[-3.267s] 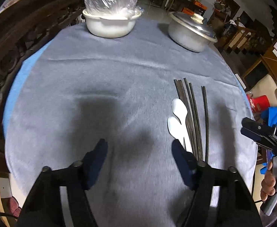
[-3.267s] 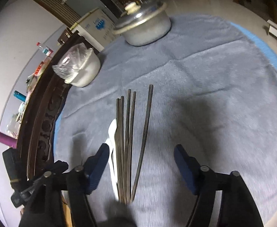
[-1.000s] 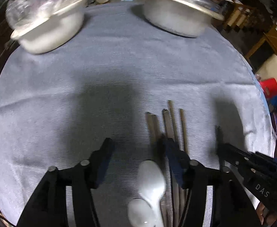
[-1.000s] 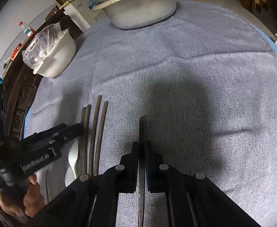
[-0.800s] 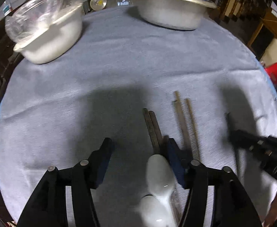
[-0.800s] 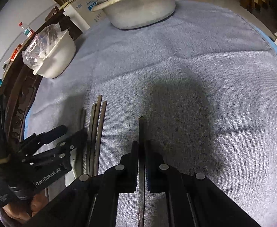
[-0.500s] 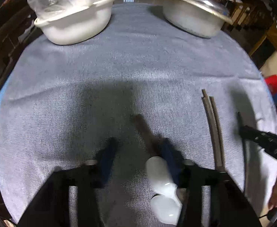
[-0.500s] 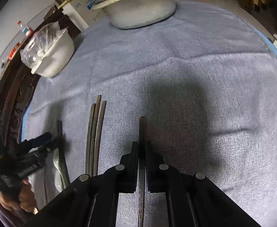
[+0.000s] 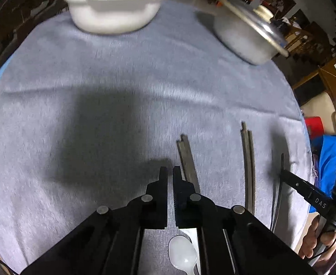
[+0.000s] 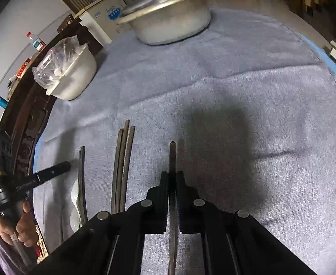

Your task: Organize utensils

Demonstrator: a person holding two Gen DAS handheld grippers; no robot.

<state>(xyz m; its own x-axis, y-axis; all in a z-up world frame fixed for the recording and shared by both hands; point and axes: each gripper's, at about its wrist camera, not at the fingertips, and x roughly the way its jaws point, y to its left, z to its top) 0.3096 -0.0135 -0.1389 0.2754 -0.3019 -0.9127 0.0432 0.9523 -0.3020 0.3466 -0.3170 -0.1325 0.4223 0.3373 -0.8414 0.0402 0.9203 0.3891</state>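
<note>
Since the earlier frame your left tongs (image 9: 170, 176) have closed, nothing visible between them; a white spoon (image 9: 183, 257) lies beneath, two dark chopsticks (image 9: 187, 160) just beside on the grey surface (image 9: 99, 87). Your right tongs (image 10: 172, 178) grip one chopstick (image 10: 172, 158). Three chopsticks (image 10: 123, 160) lie left of it. Farther stand a white bowl (image 10: 76, 78) and a lidded metal pot (image 10: 170, 20).
</note>
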